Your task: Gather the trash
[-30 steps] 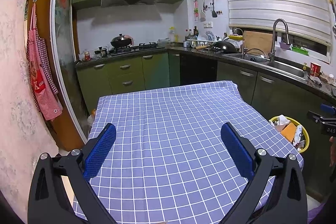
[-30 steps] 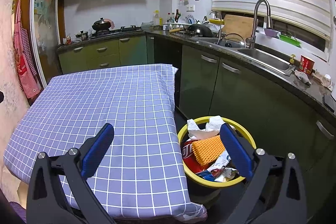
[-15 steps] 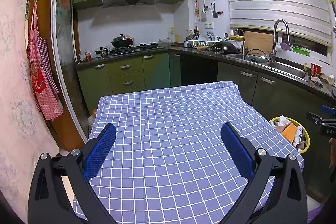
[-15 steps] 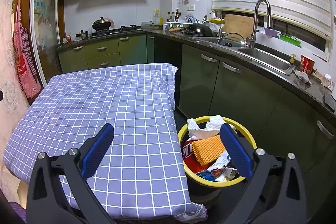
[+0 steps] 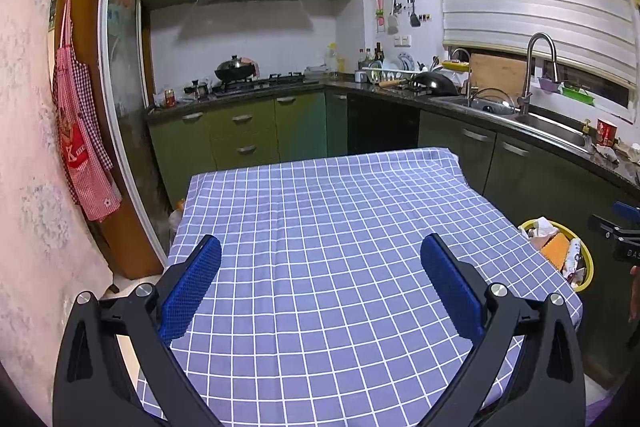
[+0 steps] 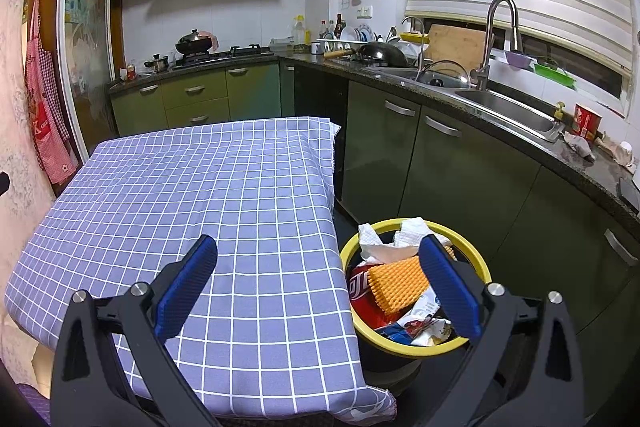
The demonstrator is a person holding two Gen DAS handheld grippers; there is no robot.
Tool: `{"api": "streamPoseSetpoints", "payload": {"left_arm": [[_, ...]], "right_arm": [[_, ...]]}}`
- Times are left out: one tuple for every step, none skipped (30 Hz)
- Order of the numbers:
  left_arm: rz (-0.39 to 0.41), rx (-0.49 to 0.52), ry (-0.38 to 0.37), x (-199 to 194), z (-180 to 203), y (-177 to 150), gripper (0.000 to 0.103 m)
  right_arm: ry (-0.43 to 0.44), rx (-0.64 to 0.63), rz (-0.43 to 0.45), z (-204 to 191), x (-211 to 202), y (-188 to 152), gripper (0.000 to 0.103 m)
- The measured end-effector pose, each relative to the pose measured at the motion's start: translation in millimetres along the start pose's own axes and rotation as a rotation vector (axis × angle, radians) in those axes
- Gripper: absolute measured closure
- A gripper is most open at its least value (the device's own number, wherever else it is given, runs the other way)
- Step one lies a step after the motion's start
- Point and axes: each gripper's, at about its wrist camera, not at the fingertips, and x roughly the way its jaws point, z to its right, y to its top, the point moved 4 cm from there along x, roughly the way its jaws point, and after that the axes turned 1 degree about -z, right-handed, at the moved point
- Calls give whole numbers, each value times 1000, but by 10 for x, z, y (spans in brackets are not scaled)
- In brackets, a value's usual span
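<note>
A yellow-rimmed trash bin [image 6: 476,259] stands on the floor right of the table, holding white tissue [image 6: 384,245], an orange ridged piece [image 6: 396,283], a red can [image 6: 360,291] and wrappers. It also shows in the left wrist view [image 5: 586,259]. My right gripper [image 6: 318,267] is open and empty, above the table's near right edge, its right finger over the bin. My left gripper [image 5: 320,265] is open and empty above the blue checked tablecloth [image 5: 340,227]. No trash shows on the cloth.
Green cabinets and a dark counter [image 6: 520,139] with sink [image 6: 508,111], faucet and dishes run along the back and right. A stove with a wok [image 5: 236,69] stands at the back. A red apron [image 5: 80,139] hangs on the left wall.
</note>
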Motion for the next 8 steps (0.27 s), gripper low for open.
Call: {"api": "streamPoseSetpoints", "payload": {"left_arm": [[-8,-2,-5,29,-8,-2,5],[-28,-10,-8,89,-31,0,5],[-41,-15,-9,138,-63,0,5],[-63,-24,-17,239,-106,9,5],[-78,-30,-22,324,-141,14,5],[-104,-41,-26,465,-197,25,5],[-128,-54,-24,630,-261,37,5],[-148,-64,-16,795,-329,46,5]], "right_arm": [[2,1,-2,-1,15,-5,7],[4,1,-4,0,35,3,7],[9,-1,-6,-5,64,20,7],[13,-8,-8,-22,117,52,7],[12,-16,-11,-33,161,84,7],[12,-30,-14,-65,233,129,7],[20,-50,-16,-123,354,198,7],[28,-62,-26,-166,465,248,7]]}}
